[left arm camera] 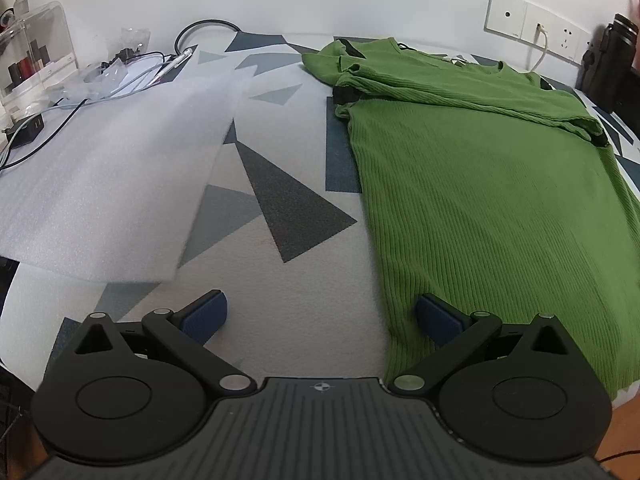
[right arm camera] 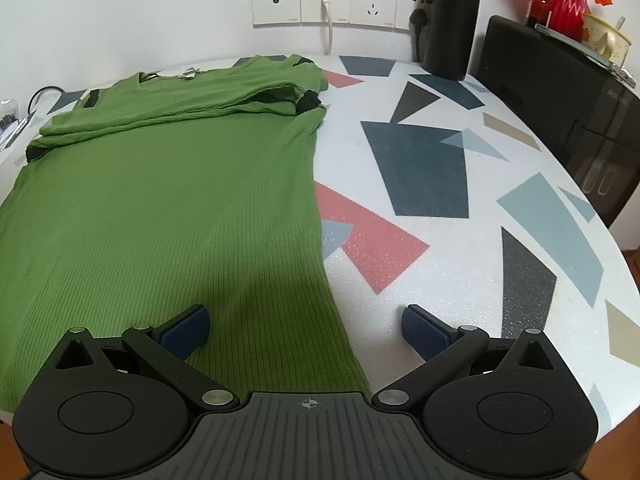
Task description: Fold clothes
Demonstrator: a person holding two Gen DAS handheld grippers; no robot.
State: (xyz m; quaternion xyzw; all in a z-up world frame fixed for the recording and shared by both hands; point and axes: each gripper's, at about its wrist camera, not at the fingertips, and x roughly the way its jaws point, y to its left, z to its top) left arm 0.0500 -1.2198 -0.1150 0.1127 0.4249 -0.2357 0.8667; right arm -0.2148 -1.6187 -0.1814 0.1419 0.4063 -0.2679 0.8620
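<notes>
Across the table [right arm camera: 460,168], with its patterned cover of grey, blue and red shapes, I see the green ribbed shirt [right arm camera: 168,208] spread flat, its sleeves folded in over the chest at the end towards the wall. Left of the shirt lies a white foam sheet [left arm camera: 120,168]; right of it, by the wall sockets [right arm camera: 340,2], stands a black bottle [right arm camera: 450,20]. My left gripper [left arm camera: 322,316] hangs with its jaws wide apart over the shirt's near left edge, holding nothing. My right gripper [right arm camera: 306,328] is likewise spread wide, straddling the shirt's near right edge.
</notes>
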